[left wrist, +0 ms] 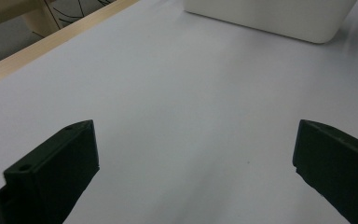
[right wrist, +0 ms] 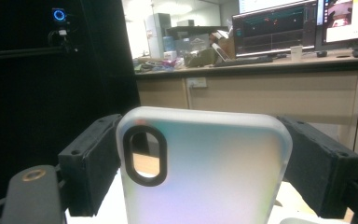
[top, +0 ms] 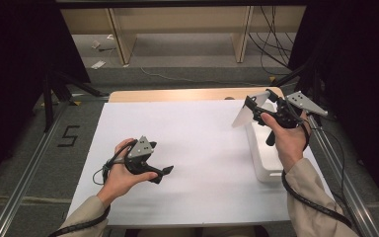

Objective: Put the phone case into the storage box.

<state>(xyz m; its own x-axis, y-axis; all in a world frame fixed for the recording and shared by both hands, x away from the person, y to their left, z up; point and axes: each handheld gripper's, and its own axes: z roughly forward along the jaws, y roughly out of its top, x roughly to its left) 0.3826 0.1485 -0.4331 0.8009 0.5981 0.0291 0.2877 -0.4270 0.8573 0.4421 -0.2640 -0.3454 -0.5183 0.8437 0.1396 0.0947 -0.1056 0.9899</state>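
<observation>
A frosted translucent phone case (right wrist: 205, 168) with an oval black-rimmed camera cutout stands upright between the jaws of my right gripper (right wrist: 205, 172), which is shut on its two long edges. In the high view the right gripper (top: 256, 109) holds the case (top: 244, 114) raised above the far end of a white box (top: 264, 153) at the table's right. My left gripper (top: 164, 173) rests low over the white sheet (top: 192, 148) at the left, jaws open and empty. In the left gripper view the left gripper (left wrist: 196, 158) points toward the white box (left wrist: 270, 16).
A wooden table edge (top: 177, 95) runs along the back of the white sheet. A metal rail (top: 29, 168) lines the left side and another the right. Black cables trail from both grippers. A desk with monitors (right wrist: 279, 28) stands far off in the right gripper view.
</observation>
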